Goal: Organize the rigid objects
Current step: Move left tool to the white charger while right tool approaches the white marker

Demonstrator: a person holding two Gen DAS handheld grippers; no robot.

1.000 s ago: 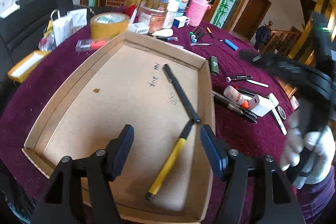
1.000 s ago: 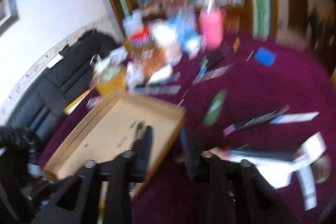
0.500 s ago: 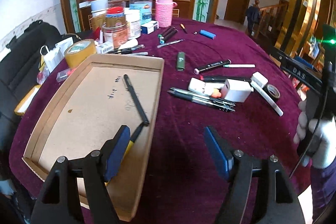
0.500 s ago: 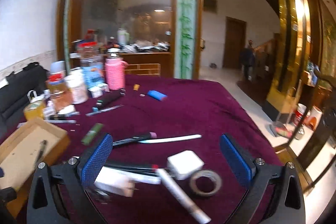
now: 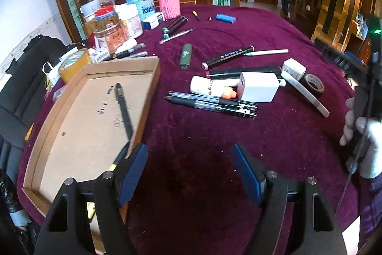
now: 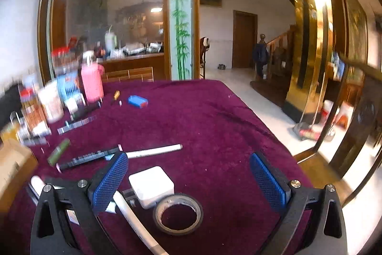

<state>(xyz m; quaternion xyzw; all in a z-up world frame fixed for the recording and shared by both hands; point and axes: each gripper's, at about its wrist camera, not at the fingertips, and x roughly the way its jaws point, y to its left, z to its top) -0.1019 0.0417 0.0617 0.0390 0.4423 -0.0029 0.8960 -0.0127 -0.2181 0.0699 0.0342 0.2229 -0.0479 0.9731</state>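
A shallow cardboard tray (image 5: 152,73) lies on the purple tablecloth at left, with a black pen (image 5: 124,109) and a yellow-and-black pen (image 5: 119,157) inside. My left gripper (image 5: 191,173) is open and empty above bare cloth just right of the tray. Right of it lie clear pens (image 5: 214,104), a white tube (image 5: 210,87), a white box (image 5: 259,87), a black marker (image 5: 226,56), a white pen (image 5: 267,53) and a green lighter (image 5: 185,56). My right gripper (image 6: 188,181) is open and empty over a black tape roll (image 6: 177,213) and a white box (image 6: 151,185).
Jars, a pink flask (image 5: 168,1), a yellow tape roll (image 5: 72,63) and small boxes crowd the far left of the table. A blue lighter (image 5: 225,18) lies at the back. The table's right edge (image 6: 274,135) drops to the floor. A black bag (image 5: 21,78) sits at left.
My left gripper has swung right, off the tray and over bare cloth. My right gripper has moved down and forward toward the tape roll and white box.
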